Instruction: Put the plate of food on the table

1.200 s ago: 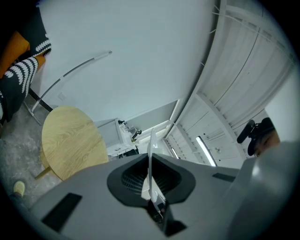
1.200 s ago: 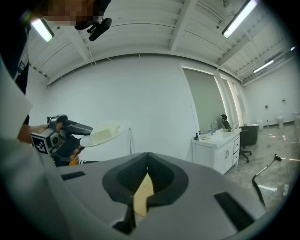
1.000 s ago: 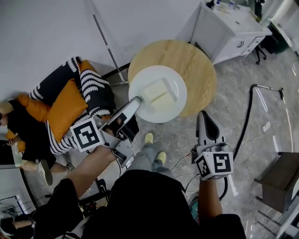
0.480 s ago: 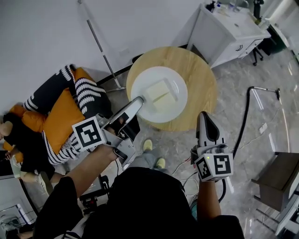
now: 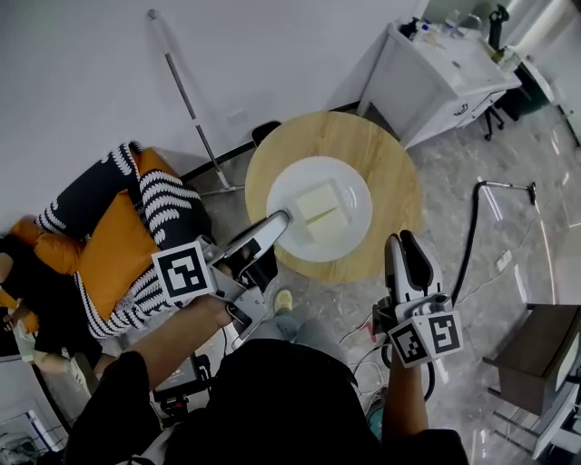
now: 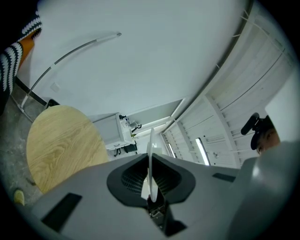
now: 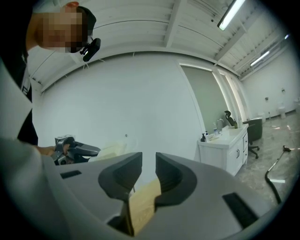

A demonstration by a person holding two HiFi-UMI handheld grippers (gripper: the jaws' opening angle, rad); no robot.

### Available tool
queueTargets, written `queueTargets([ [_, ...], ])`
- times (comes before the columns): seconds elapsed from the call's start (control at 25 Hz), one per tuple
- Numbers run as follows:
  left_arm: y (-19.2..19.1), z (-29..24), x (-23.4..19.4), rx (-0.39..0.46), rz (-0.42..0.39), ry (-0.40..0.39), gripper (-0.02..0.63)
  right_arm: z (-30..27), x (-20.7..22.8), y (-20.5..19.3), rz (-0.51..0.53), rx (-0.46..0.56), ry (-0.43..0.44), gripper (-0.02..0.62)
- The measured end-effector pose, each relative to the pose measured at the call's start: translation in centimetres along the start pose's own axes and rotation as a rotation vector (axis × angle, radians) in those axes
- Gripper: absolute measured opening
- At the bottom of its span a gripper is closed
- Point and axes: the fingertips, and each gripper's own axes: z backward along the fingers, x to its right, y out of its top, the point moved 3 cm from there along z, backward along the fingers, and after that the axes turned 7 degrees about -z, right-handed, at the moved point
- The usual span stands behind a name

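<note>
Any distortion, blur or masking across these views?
Head view: sharp and evenly lit, the plate reads clearly. Left gripper view: strong fisheye bending, dark vignetted corners. Right gripper view: same fisheye, a mosaic patch top left, bright ceiling lights.

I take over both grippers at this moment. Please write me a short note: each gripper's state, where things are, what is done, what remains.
Left gripper: jaws shut on the rim of the white plate.
Right gripper: jaws apart, empty, by the near edge of the round wooden table.
The plate, with two pale food blocks, is over the table; whether it rests there is unclear.
Done: plate is above the table.
Left: set it down if needed, open the left jaws, withdraw.
</note>
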Motion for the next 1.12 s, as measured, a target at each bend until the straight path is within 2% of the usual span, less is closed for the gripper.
queueTargets([
  [0.36, -0.4, 0.6, -1.4, -0.021, 0.008, 0.021, 0.018, 0.7, -1.6, -0.7, 0.006, -0.023, 0.028, 0.081],
  [0.48, -0.7, 0.0, -2.6, -0.027, 0.017, 0.034, 0.018, 0.4, -0.9, -0.8, 0.008, -0.024, 0.025, 0.081],
  [0.68, -1.2, -1.2, -4.6, -0.041, 0.08, 0.048, 0.018, -1.0, 0.3, -0.7, 0.012, -0.035, 0.037, 0.081],
  [0.96, -1.9, -2.1, -7.0, -0.057, 0.088, 0.07, 0.018, -2.0, 1.2, -1.9, 0.022, -0.068, 0.044, 0.081],
  [1.12, -1.8, -3.9, -10.0, -0.107, 0.013, 0.141, 0.018, -3.4, 3.0, -2.2, 0.015, -0.101, 0.064, 0.081],
])
